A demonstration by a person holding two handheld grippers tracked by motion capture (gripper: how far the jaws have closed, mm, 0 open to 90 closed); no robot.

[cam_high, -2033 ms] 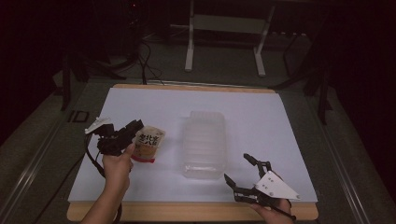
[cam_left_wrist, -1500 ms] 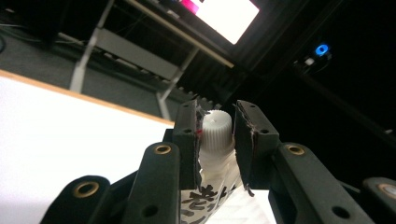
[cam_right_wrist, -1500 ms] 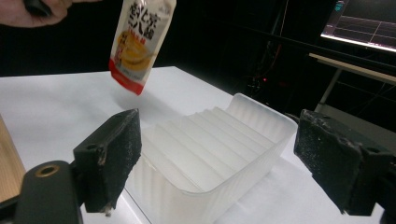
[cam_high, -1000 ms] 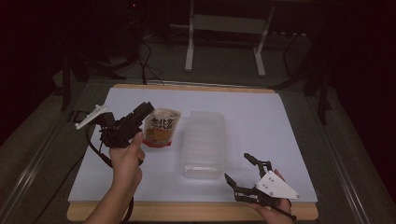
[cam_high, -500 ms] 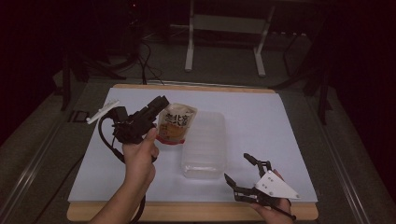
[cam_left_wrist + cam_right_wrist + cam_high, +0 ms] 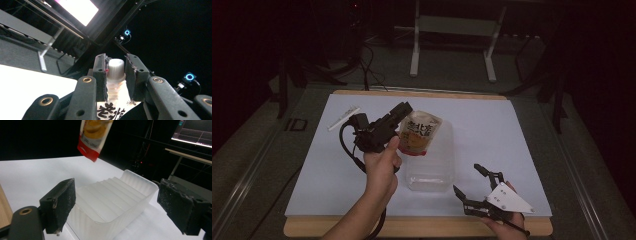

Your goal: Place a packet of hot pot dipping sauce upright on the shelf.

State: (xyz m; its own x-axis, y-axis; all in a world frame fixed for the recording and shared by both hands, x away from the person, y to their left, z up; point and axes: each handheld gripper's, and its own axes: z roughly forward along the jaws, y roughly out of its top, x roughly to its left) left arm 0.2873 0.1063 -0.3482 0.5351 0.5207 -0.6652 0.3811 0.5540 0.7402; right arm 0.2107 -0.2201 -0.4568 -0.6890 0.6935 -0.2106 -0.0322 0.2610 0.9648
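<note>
Jaws, right gripper (image 6: 473, 184): spread wide, nothing between the pads; in the right gripper view both black pads (image 6: 61, 201) stood either side of the clear container with open gaps, no contact.
Jaws, left gripper (image 6: 398, 116): pressed onto the neck of the pouch just under its white cap (image 6: 115, 69); in the left gripper view both pads flanked the cap closely.
Right gripper, position: near the front edge of the table (image 6: 492, 117), toward its right front corner, held by the right hand (image 6: 507, 222); grey three-cornered plate (image 6: 508, 198) on top; jaws pointed away from the person, toward the container.
Container (image 6: 430, 162): clear ribbed plastic tub, empty, resting on the white table surface at about mid-width, its near end just beyond the right gripper.
Left hand (image 6: 383, 162): raised over the table left of the container, gripper angled up and toward the far right.
Pouch (image 6: 417, 133): orange-and-white spouted pouch with dark printed characters, hanging from the left gripper clear of the table, over the far left part of the container; its red bottom edge (image 6: 87, 153) seen well above the tub in the right gripper view.
White strip (image 6: 343, 118): flat on the table toward the far left corner, apart from everything else.
</note>
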